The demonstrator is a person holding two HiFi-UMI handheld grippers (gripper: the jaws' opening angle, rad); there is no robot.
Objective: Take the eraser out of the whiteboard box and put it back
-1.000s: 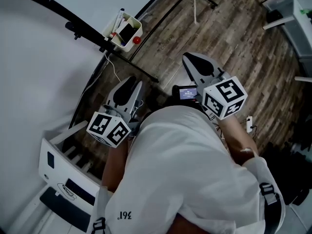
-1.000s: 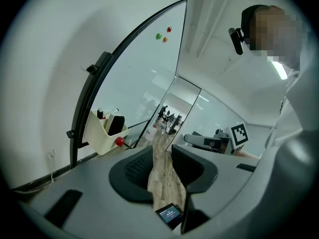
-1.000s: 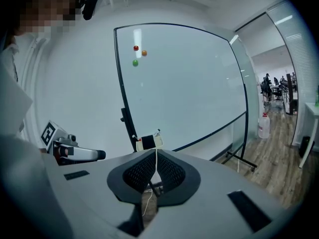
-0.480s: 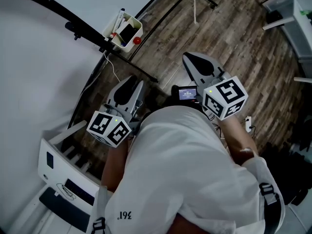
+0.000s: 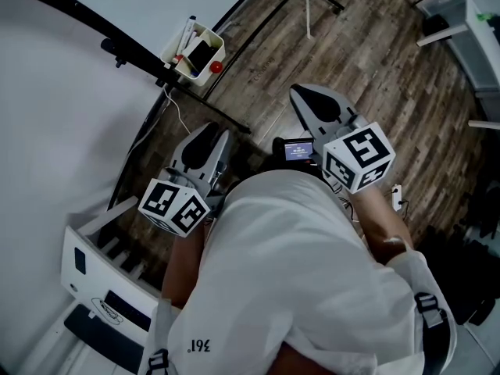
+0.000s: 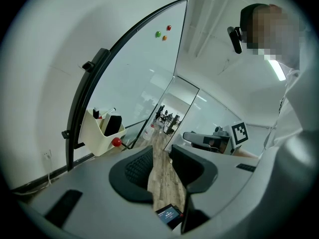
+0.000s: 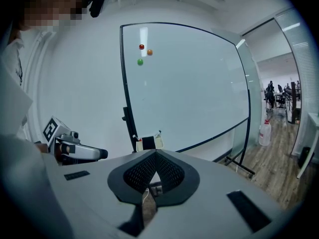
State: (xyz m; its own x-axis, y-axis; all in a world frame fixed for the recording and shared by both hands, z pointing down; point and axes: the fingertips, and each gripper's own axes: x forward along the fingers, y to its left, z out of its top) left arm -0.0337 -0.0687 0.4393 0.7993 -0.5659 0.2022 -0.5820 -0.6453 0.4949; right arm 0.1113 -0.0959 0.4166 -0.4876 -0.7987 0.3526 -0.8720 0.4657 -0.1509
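From the head view, you stand facing the whiteboard [image 5: 62,92], and both tools sit low in front of your white shirt [image 5: 297,272]. Your left gripper [image 5: 209,135] points toward the board's lower frame. Your right gripper [image 5: 305,98] points out over the wooden floor [image 5: 375,69]. The whiteboard box [image 5: 205,72] hangs on the black frame, well apart from both grippers. The eraser [image 5: 201,51] stands inside it as a dark block. A marker [image 5: 187,30] sticks up beside the eraser, and a red ball [image 5: 216,66] sits at the box's outer corner. A small lit screen [image 5: 298,150] shows between the two tools.

In the left gripper view, your jaws are released and stand apart. Only floor shows in the gap between them. The box is up and to the left of the jaws, with the eraser in it. Three magnets [image 6: 158,34] sit high on the board. Your right gripper and its marker cube [image 6: 239,132] show off to the right.

In the right gripper view, your jaws are clenched, their tips meet, and they grasp nothing. The box hangs just above the tips, far off on the board's frame, with the eraser in it. A water bottle [image 7: 264,133] stands on the floor at the right.
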